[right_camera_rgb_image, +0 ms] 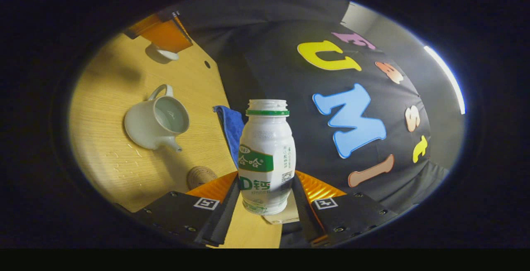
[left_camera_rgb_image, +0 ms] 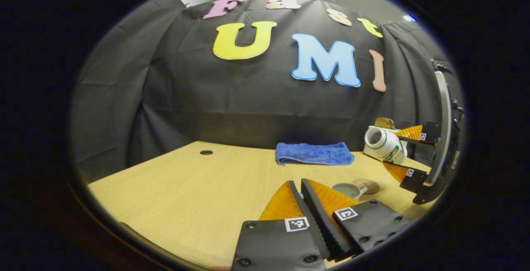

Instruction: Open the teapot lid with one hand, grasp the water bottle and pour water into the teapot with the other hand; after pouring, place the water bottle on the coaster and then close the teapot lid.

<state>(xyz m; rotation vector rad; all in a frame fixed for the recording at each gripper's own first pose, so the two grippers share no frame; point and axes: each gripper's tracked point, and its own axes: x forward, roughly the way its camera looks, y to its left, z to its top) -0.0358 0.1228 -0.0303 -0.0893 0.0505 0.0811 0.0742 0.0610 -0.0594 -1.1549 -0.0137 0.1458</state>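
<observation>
My right gripper point(right_camera_rgb_image: 267, 176) is shut on a white water bottle point(right_camera_rgb_image: 267, 155) with a green label and an uncapped mouth. In the left gripper view the same bottle point(left_camera_rgb_image: 383, 143) hangs tilted in the right gripper point(left_camera_rgb_image: 391, 149), above and behind the teapot. The pale teapot point(right_camera_rgb_image: 155, 122) stands lidless on the table with water inside; it also sits low at the right in the left gripper view point(left_camera_rgb_image: 350, 189). Its small white lid point(right_camera_rgb_image: 163, 53) hangs from the left gripper point(right_camera_rgb_image: 161, 35) beyond the pot. The left gripper point(left_camera_rgb_image: 301, 182) has its fingers pressed nearly together. A round coaster point(right_camera_rgb_image: 201, 176) lies beside the pot.
A folded blue towel point(left_camera_rgb_image: 314, 153) lies at the back of the wooden table point(left_camera_rgb_image: 174, 188), by the booth wall. A small round hole point(left_camera_rgb_image: 206, 152) marks the table's far left. Water drops point(right_camera_rgb_image: 120, 159) dot the wood near the teapot. The coaster point(left_camera_rgb_image: 367, 185) sits just behind the pot.
</observation>
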